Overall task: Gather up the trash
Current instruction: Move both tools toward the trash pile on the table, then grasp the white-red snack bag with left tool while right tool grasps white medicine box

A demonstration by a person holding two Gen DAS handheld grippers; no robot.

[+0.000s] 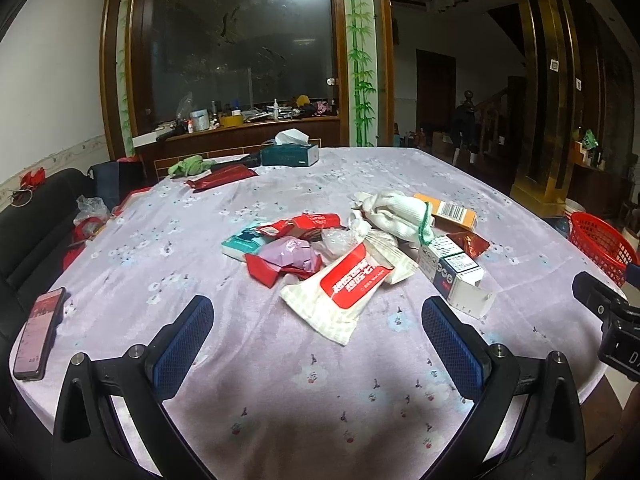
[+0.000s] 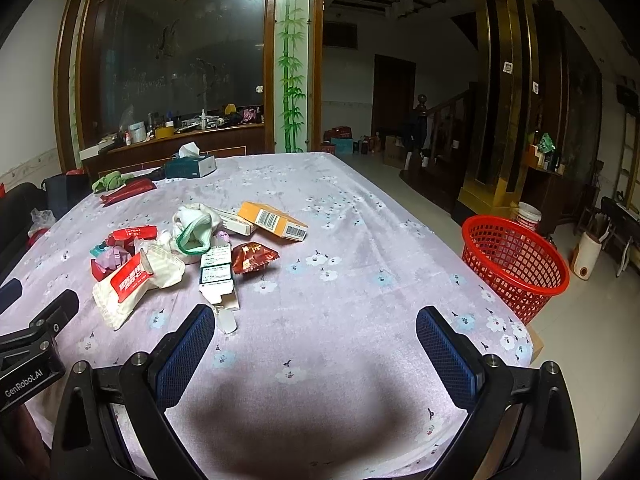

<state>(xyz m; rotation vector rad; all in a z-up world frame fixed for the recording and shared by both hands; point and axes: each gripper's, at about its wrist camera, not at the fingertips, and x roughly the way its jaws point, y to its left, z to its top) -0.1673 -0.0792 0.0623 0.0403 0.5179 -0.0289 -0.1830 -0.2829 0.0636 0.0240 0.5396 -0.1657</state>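
Trash pile (image 1: 344, 248) lies mid-desk; red basket (image 2: 514, 264) stands on the floor beside the desk edge. Left gripper (image 1: 318, 336) and right gripper (image 2: 316, 340) hover spread wide, empty. Risk: overlapping wrappers may drag neighbours or slip during transfer.

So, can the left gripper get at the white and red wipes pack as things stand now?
Probably yes. The left gripper is open and empty, and the wipes pack lies just ahead at the near edge of the trash pile, with only bare tablecloth between them.
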